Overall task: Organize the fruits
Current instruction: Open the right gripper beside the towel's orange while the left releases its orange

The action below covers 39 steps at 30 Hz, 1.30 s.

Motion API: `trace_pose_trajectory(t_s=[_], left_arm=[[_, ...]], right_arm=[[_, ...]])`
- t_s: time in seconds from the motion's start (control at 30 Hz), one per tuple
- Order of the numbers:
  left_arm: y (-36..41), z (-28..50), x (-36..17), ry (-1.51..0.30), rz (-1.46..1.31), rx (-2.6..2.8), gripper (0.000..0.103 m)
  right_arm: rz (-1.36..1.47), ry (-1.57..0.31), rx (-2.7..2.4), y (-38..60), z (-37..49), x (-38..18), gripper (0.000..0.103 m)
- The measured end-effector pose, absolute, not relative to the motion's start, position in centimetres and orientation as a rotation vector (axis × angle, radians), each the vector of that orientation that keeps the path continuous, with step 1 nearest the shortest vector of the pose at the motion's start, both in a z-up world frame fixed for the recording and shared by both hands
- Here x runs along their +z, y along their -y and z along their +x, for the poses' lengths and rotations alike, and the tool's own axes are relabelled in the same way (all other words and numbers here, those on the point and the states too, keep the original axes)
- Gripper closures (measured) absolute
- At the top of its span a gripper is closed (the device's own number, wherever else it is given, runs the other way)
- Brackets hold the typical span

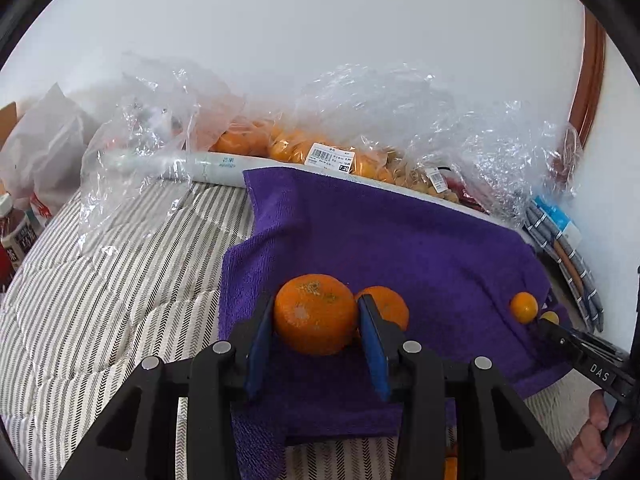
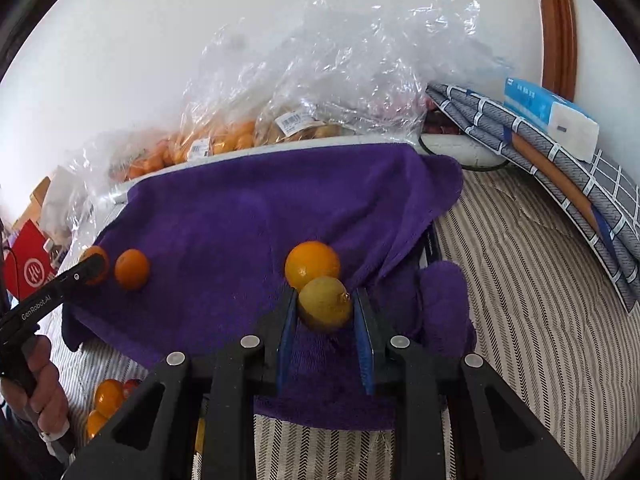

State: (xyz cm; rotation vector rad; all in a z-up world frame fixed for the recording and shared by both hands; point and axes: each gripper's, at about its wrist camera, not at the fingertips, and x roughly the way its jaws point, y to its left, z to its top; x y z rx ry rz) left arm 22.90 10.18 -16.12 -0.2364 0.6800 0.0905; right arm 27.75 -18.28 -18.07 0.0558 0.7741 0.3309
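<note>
My left gripper (image 1: 316,312) is shut on a large orange mandarin (image 1: 314,314) just above the purple towel (image 1: 400,240). A second mandarin (image 1: 390,306) lies right behind its right finger. My right gripper (image 2: 325,304) is shut on a yellow lemon (image 2: 325,308), with a small orange (image 2: 312,264) on the towel (image 2: 260,208) just beyond it. In the right wrist view the left gripper (image 2: 94,266) shows at far left, its mandarin mostly hidden, beside the second mandarin (image 2: 132,269). In the left wrist view the right gripper's tip (image 1: 550,322) is next to the small orange (image 1: 524,307).
Clear plastic bags (image 1: 320,148) of oranges and other fruit lie along the wall behind the towel. The bed has a striped cover (image 1: 100,300). Folded grey cloths (image 2: 560,184) and a tissue pack (image 2: 552,120) sit at the right. More small oranges (image 2: 106,404) lie at the lower left.
</note>
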Motion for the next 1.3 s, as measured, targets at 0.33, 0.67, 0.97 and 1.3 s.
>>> trace_pose_trajectory(t_s=[0.33,0.67,0.97,1.3], left_arm=[[-10.2,22.8,-16.0,-0.689,-0.263,0.081,0.063],[-9.5,23.0,-16.2,-0.724,-0.235,0.062,0.063],[-9.1,22.6,-16.0,-0.711,-0.252,0.007,0.045],[-10.3,20.9,-14.4,-0.621,-0.324,-0.002,0.040]], right_arm=[[0.034,-0.777,0.345,17.8,27.6,-18.5,0.076],[0.044,-0.760,0.352,18.1,27.3,-18.1,0.068],[0.015,-0.657,0.329,17.8,25.8,-16.4,0.042],[0.123,-0.713,0.261,20.1,24.0,-14.6,0.043]])
